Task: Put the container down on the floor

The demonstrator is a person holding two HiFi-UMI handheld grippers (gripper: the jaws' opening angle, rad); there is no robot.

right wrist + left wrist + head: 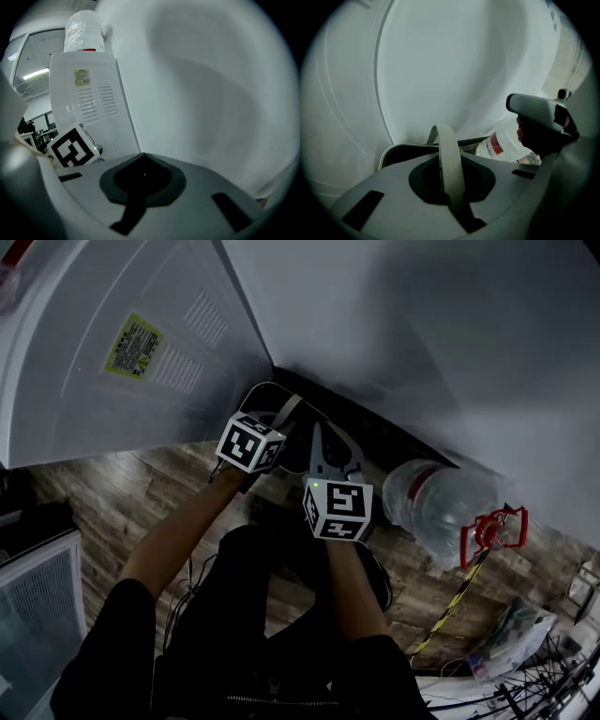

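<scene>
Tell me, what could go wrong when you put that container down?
1. The left gripper grips the container only by its thin handle, so it might swing or tip on landing.
2. The spot is a tight corner between the white appliance and the wall; the container could bump either one.
3. The water bottle lies on the floor close by and might get knocked.

We found the container (292,442) sitting in a tight corner, with the white dispenser (112,343) close on its left and the wall (422,324) right behind it. A big water bottle (433,505) lay on the wooden floor (122,498) just to its right, with cables (544,690) beyond. Open floor lay on the left, in front of the dispenser and beside our legs (272,606).
</scene>
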